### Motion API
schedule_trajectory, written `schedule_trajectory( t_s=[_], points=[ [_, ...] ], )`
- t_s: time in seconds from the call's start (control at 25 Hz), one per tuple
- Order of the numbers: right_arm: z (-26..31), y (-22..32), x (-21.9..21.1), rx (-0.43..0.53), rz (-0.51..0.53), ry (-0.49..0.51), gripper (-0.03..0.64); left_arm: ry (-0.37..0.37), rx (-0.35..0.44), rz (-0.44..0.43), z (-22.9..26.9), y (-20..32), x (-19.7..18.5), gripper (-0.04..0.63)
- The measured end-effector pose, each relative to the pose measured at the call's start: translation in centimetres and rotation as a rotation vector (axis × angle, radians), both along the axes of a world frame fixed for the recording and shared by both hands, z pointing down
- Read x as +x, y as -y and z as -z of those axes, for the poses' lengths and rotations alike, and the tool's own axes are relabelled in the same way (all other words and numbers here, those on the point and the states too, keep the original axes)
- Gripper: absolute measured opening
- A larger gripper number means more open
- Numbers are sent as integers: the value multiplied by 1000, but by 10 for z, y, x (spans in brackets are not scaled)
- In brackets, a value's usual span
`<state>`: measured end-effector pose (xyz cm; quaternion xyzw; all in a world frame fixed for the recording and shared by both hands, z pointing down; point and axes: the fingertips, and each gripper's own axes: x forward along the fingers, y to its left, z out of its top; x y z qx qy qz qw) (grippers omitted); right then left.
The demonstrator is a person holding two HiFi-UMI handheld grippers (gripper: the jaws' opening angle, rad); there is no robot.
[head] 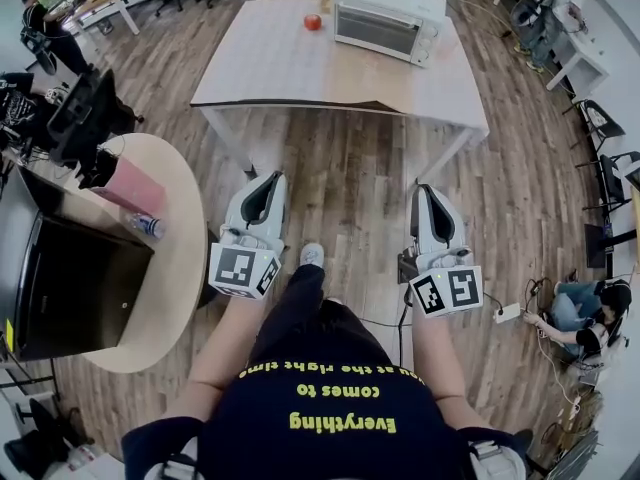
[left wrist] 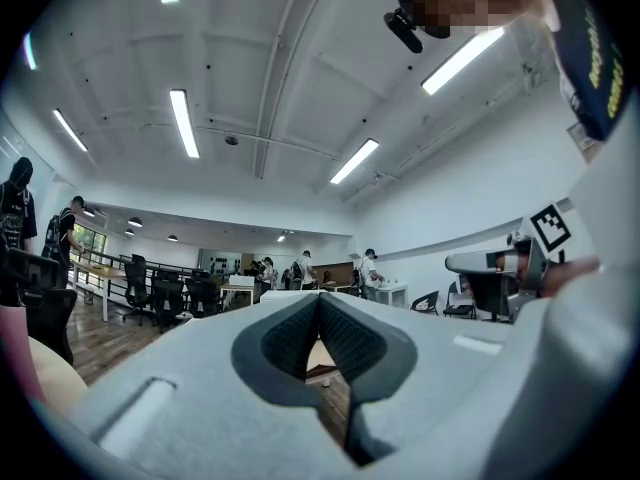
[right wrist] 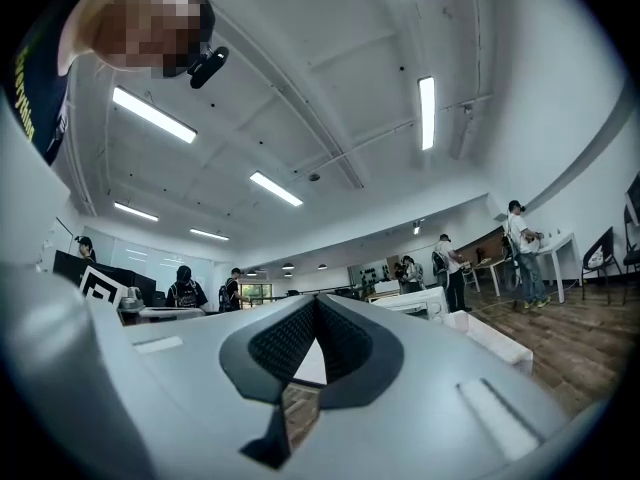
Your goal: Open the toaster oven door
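A white toaster oven [head: 388, 18] with its glass door closed stands at the far right of a white table [head: 300, 68]. Both grippers hang well short of the table, over the wooden floor. My left gripper [head: 272, 180] is shut with nothing in it, its tips touching in the left gripper view [left wrist: 318, 298]. My right gripper [head: 425, 190] is likewise shut and empty, tips meeting in the right gripper view [right wrist: 316, 300]. The oven [right wrist: 418, 302] shows small and far beyond the right gripper's jaws.
A red apple-like fruit [head: 313, 22] lies on the table left of the oven. A round wooden table [head: 170, 258] with a black box, a pink item and a bottle stands at my left. Cables and a power strip [head: 505, 313] lie on the floor right.
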<state>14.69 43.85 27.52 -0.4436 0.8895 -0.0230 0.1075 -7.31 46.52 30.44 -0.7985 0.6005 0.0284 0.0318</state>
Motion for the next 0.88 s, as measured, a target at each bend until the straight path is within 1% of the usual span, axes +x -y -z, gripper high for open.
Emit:
schedule_trajectory(
  t_s=[0.16,0.36,0.48,0.6,0.88],
  points=[
    [-6,15,-8,-17,19,22,11,2,-4,0,-7,19,-4,0],
    [-11,51,-22,-15,15,-7,11,-11,-5,-21,-13,65,-10,0],
    [-12,91,-26,-14,-10,-20,11,-18,-10,-29,-16,104,-17,0],
    [-12,140,-31,-16,-42,-32,11,-25,-14,-30,-18,152,-33,0],
    [-8,240,-47,-11,-117,-45,11,-16,2,-78,-8,261,-57,0]
  ],
)
